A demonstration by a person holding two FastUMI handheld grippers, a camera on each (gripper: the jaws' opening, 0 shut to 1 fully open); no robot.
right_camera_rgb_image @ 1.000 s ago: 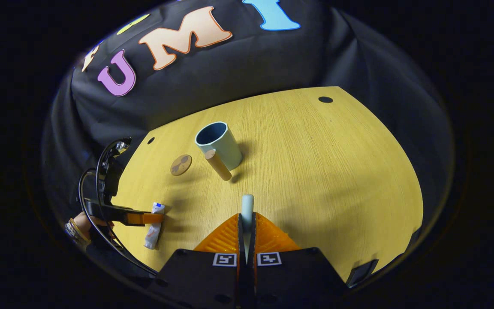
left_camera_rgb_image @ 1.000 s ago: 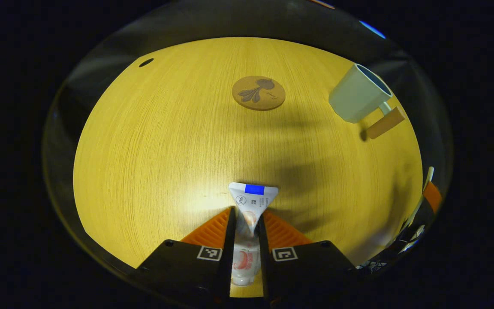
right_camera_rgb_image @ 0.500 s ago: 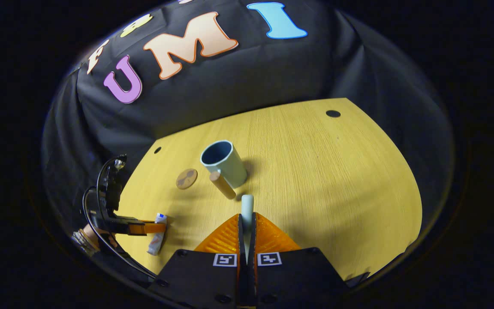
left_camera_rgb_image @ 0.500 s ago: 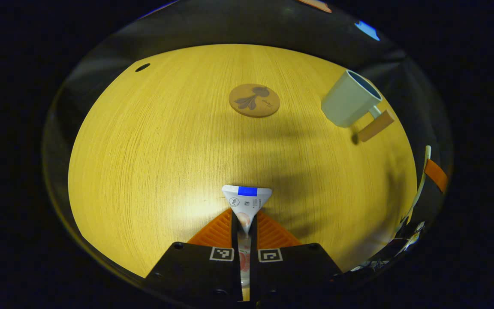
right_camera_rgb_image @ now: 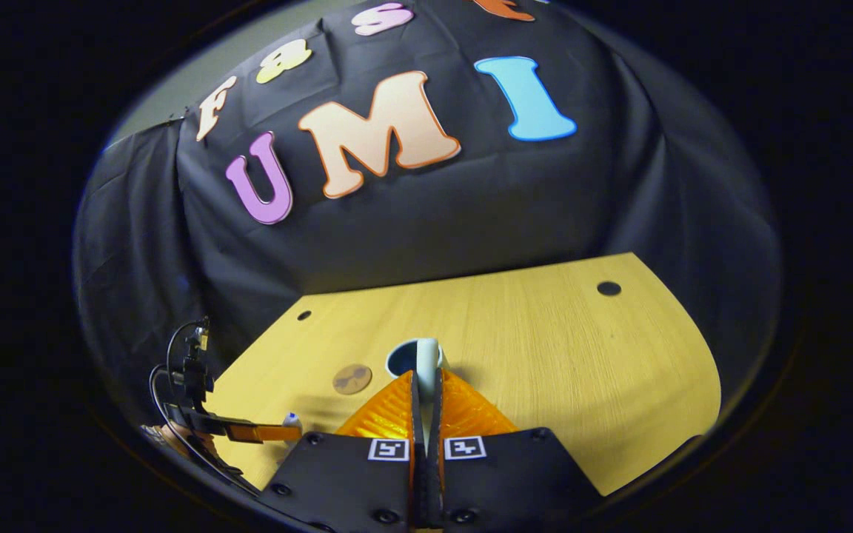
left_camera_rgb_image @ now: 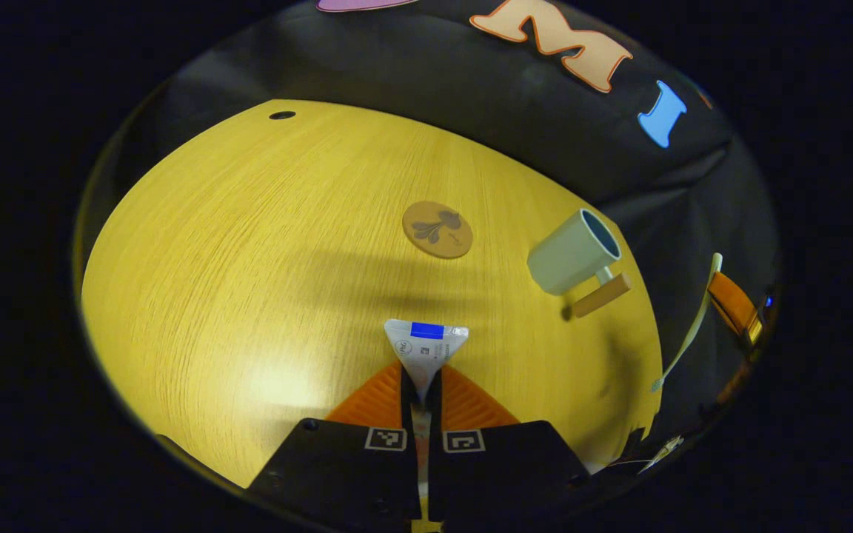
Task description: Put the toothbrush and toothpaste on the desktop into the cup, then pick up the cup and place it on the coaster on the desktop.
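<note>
Both lifted off the yellow wooden desktop [left_camera_rgb_image: 249, 259] | left gripper [left_camera_rgb_image: 420, 389] clamps white toothpaste tube [left_camera_rgb_image: 426, 344] | right gripper [right_camera_rgb_image: 426, 389] pinches pale toothbrush [right_camera_rgb_image: 426, 355], now nearing pale-blue cup [left_camera_rgb_image: 571, 255] | drop-in next, likely.

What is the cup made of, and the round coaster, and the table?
The cup looks like smooth matte ceramic or plastic, pale green-grey, with a brown handle that looks like wood. The coaster looks like cork or pressed wood: flat, dull tan, with a dark plant print. The table looks like light wood or wood-look laminate, with fine straight grain lines and a soft sheen.
</note>
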